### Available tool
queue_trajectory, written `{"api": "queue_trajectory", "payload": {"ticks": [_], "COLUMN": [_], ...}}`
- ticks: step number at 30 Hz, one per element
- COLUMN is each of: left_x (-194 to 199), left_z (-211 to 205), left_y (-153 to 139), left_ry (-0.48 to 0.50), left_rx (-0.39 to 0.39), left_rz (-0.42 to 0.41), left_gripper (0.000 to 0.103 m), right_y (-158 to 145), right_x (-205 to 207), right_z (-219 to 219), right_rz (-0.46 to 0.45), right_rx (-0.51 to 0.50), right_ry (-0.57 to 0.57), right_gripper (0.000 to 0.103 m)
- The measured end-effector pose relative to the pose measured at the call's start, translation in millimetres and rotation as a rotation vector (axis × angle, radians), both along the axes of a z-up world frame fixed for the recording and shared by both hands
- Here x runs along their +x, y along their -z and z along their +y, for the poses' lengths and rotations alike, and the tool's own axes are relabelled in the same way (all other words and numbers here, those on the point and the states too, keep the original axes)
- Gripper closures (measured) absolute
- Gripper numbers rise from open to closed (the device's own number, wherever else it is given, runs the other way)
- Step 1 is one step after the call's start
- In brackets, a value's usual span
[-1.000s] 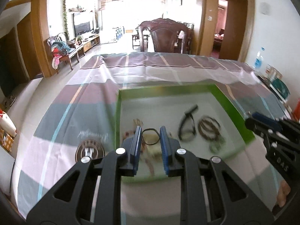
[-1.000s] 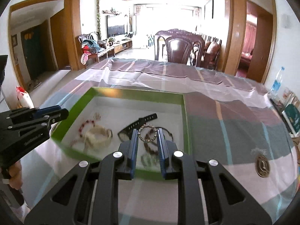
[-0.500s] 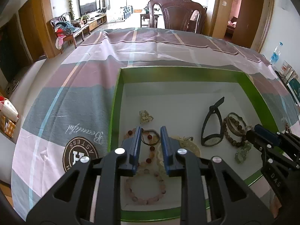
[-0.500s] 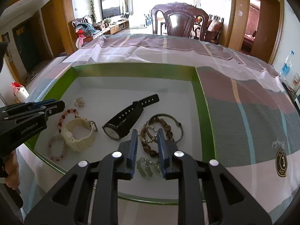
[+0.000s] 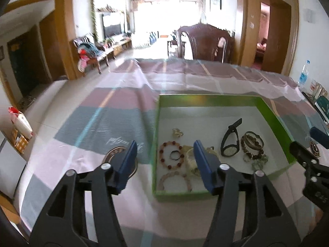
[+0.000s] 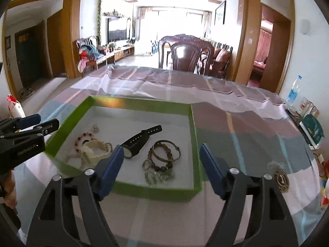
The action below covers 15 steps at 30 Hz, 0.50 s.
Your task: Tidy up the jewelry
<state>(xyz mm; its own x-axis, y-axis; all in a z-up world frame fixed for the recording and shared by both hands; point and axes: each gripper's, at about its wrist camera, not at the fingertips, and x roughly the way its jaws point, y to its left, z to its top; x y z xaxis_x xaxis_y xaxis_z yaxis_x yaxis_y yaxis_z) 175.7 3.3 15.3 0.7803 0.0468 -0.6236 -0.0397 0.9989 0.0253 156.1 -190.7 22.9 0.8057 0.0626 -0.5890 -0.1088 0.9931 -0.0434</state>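
Note:
A green box [image 5: 269,111] [image 6: 195,135] with a white floor sits on the striped tablecloth. In it lie a black watch [image 5: 231,142] [image 6: 139,140], a cream watch [image 6: 94,152], a red bead bracelet [image 5: 164,154] with a small dark ring [image 5: 174,155] inside it, a pink bracelet [image 5: 174,180], brown bead bracelets with a bangle [image 5: 253,144] [image 6: 164,154] and a silvery ring [image 6: 146,164] by pale charms. My left gripper [image 5: 164,164] is open and empty above the box's near left edge. My right gripper [image 6: 162,166] is open and empty above the box's near right part.
Round printed logos mark the cloth left of the box [image 5: 117,156] and right of it [image 6: 281,178]. Books and a water bottle [image 6: 293,91] stand at the table's right edge. A dark wooden chair [image 6: 185,55] stands behind the table.
Both grippers opened: the left let go the dark ring onto the red bracelet, the right let go the silvery ring by the bead bracelets. Both then pulled back and up from the box.

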Motion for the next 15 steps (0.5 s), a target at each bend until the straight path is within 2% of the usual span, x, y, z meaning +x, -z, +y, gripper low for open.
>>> {"api": "queue_trajectory", "payload": {"ticks": [2, 4, 7, 9, 12, 15], "left_x": [-16.5, -37.8, -66.8, -80.6, -92.7, -102.4], "left_z": [0.0, -4.1, -11.5, -13.7, -18.4, -23.9], "left_y": [-0.6, 2.8, 9.0, 15.5, 21.2, 19.6], "left_ry": [-0.008, -0.024, -0.033, -0.024, 0.000, 0.007], "left_rx": [-0.001, 0.012, 0.035, 0.026, -0.003, 0.016], "left_rz": [-0.027, -0.054, -0.090, -0.081, -0.078, -0.113], "left_gripper": [0.037, 0.036, 0.029, 0.026, 0.023, 0.017], "right_y": [-1.9, 1.2, 12.2, 21.5, 32.7, 37.4], "right_x": [-15.7, -33.2, -56.9, -67.6, -77.8, -82.9], "right_z": [-3.6, -6.2, -9.3, -11.1, -17.4, -20.6], "right_rz": [-0.025, -0.044, -0.047, -0.029, -0.021, -0.032], "right_rx": [0.030, 0.053, 0.060, 0.061, 0.067, 0.069], "right_ry": [0.008, 0.030, 0.061, 0.076, 0.108, 0.120], "right_gripper": [0.013, 0.011, 0.008, 0.007, 0.007, 0.007]}}
